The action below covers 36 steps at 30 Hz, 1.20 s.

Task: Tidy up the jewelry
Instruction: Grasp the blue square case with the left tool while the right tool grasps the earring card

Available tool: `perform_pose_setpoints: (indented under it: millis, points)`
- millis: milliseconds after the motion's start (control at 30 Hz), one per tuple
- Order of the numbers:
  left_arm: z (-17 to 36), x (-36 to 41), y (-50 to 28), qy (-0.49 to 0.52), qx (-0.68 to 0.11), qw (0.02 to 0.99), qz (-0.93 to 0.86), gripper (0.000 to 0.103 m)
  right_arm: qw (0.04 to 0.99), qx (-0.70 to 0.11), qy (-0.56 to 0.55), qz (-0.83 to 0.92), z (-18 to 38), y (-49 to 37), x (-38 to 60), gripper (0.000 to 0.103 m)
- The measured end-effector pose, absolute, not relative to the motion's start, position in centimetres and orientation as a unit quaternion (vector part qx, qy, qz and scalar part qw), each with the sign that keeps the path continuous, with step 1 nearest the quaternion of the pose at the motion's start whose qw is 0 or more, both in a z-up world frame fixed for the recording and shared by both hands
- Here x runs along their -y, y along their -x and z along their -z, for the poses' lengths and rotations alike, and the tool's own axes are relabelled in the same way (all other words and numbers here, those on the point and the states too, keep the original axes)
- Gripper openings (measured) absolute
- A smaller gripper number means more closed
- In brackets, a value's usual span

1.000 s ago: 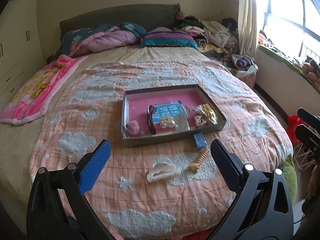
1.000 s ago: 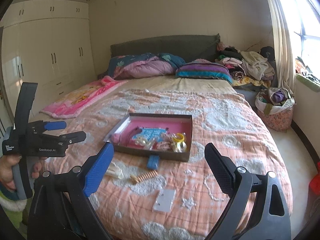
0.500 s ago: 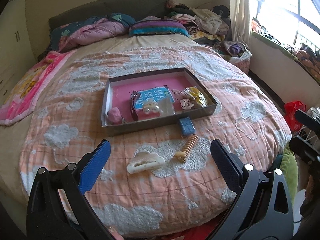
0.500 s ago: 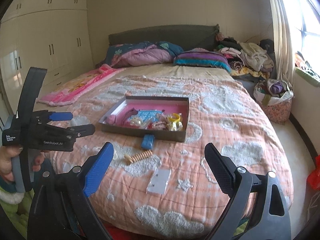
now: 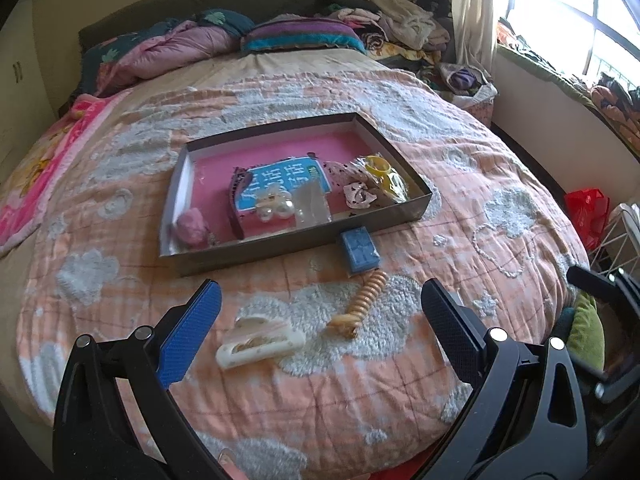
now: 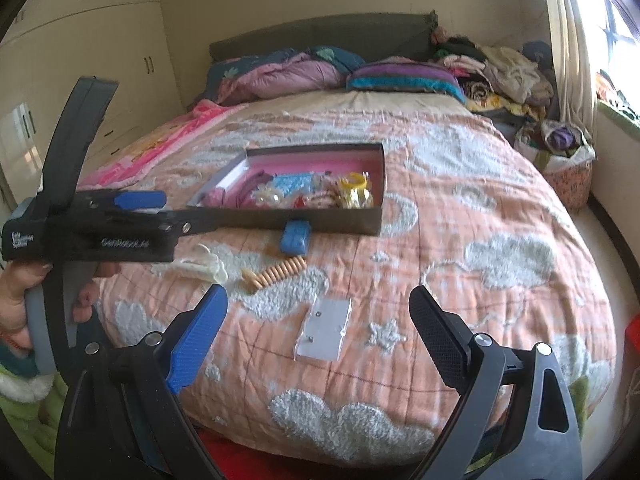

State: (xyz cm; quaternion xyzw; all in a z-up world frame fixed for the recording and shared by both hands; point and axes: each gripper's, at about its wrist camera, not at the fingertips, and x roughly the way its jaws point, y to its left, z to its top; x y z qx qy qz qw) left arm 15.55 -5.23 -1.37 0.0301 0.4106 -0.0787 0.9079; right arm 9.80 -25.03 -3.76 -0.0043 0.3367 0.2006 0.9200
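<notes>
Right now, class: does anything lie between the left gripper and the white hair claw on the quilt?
Nothing visible does. The left gripper hangs open with the white hair claw straight ahead; only bare quilt lies between.

Your left claw [image 5: 320,332] hangs wide apart over the near edge of the bed [image 5: 480,184], holding nothing. Just in front of the tray [image 5: 304,240] lie a blue box [image 5: 359,249] touching its near wall, a tan spiral clip [image 5: 362,298] nearer you, and a cream hair claw clip [image 5: 260,344] left of that.
</notes>
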Motion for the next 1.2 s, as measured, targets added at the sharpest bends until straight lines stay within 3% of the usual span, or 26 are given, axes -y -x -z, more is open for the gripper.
perform_pose_setpoints:
  millis: [667, 867, 967, 1000, 1100, 1200]
  points:
    - [8.1, 6.8, -23.7, 0.004, -0.478, 0.874, 0.091, 0.093, 0.887, -0.424, -0.003, -0.185, 11.3, -14.0, 21.9, 0.091]
    - [9.0, 7.7, -24.9, 0.022, -0.485, 0.868, 0.099, 0.080, 0.872, -0.452, 0.012, -0.185, 13.6, -14.9, 21.0, 0.069]
    - [9.7, 8.2, -25.5, 0.028, -0.493, 0.864, 0.100, 0.071, 0.873, -0.449, 0.027, -0.189, 13.8, -14.7, 20.7, 0.046]
    - [9.9, 8.3, -25.6, 0.029, -0.496, 0.862, 0.099, 0.062, 0.872, -0.449, 0.026, -0.194, 13.7, -14.7, 20.8, 0.043]
    - [10.6, 8.5, -25.8, 0.030, -0.501, 0.860, 0.091, 0.054, 0.868, -0.449, 0.020, -0.212, 13.6, -14.5, 20.9, 0.041]
    - [10.8, 8.6, -25.9, 0.023, -0.502, 0.860, 0.086, 0.036, 0.863, -0.448, 0.013, -0.233, 13.2, -13.9, 21.0, 0.041]
